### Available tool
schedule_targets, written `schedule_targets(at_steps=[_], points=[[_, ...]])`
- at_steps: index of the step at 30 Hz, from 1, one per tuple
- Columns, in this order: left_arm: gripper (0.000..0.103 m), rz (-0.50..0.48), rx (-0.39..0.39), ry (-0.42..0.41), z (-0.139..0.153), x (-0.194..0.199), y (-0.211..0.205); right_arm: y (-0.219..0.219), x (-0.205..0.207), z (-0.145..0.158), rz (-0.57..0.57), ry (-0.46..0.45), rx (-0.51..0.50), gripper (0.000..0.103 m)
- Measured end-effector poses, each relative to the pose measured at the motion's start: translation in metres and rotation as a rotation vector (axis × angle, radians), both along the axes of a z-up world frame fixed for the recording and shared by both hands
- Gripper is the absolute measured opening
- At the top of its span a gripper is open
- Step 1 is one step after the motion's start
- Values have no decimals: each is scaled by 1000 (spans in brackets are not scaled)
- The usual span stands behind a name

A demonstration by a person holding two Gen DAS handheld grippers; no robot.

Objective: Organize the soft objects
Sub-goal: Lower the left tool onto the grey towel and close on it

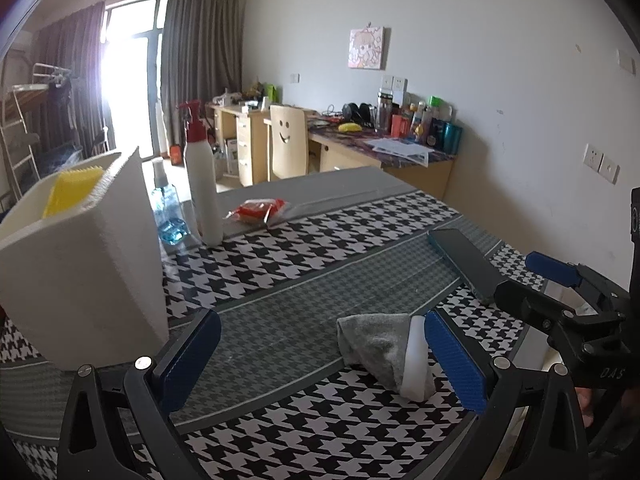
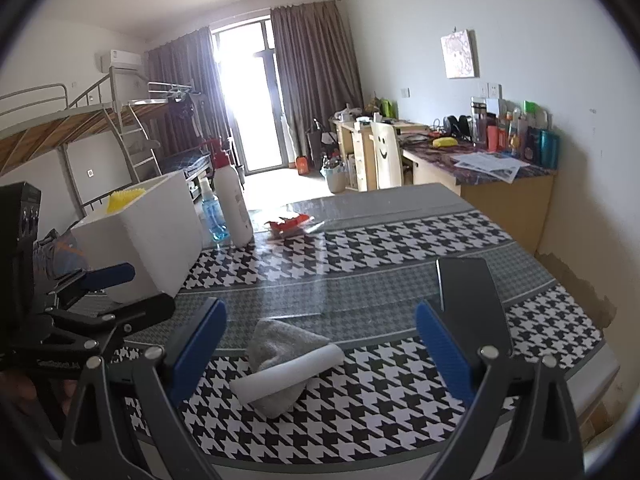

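Grey cloth (image 1: 372, 344) with a white roll (image 1: 416, 360) lies on the houndstooth table (image 1: 320, 232), touching the wide-open, empty left gripper's (image 1: 320, 364) right finger. Right wrist view: right gripper (image 2: 320, 356) gapes empty above it; white box (image 2: 152, 236) stands left.

A lived-in dormitory-style bedroom is showing here: a metal-framed bunk bed with a ladder (image 2: 80, 128) is standing by grey floor-length curtains (image 2: 316, 68), and a light wooden desk (image 2: 508, 196) crowded with bottles is sitting along the white wall, a smiley-faced wooden chair (image 1: 288, 140) beside it.
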State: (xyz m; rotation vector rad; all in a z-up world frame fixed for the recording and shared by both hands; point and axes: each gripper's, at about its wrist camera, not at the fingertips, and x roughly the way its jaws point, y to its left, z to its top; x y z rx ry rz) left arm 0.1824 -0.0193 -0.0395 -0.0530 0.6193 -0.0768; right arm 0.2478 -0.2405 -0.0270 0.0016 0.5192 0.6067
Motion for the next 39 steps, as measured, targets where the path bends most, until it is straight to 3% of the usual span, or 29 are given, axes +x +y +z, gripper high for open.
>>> schedule_targets(at_steps=[21,32,36,39], points=[[102,-35,-3,124,-36,36,-8,-3,15,-25,-30,57,-18,97],[85,-60,-46,230,-58,53,-15,-6,23,-37,-24,87,-15,97],[85,-63,-47,241,-63,57,-17,-5,23,-42,-19,89,-29,97],[76,-74,-49,262,-67,62,-19,-7,23,-44,-12,81,-48,97]])
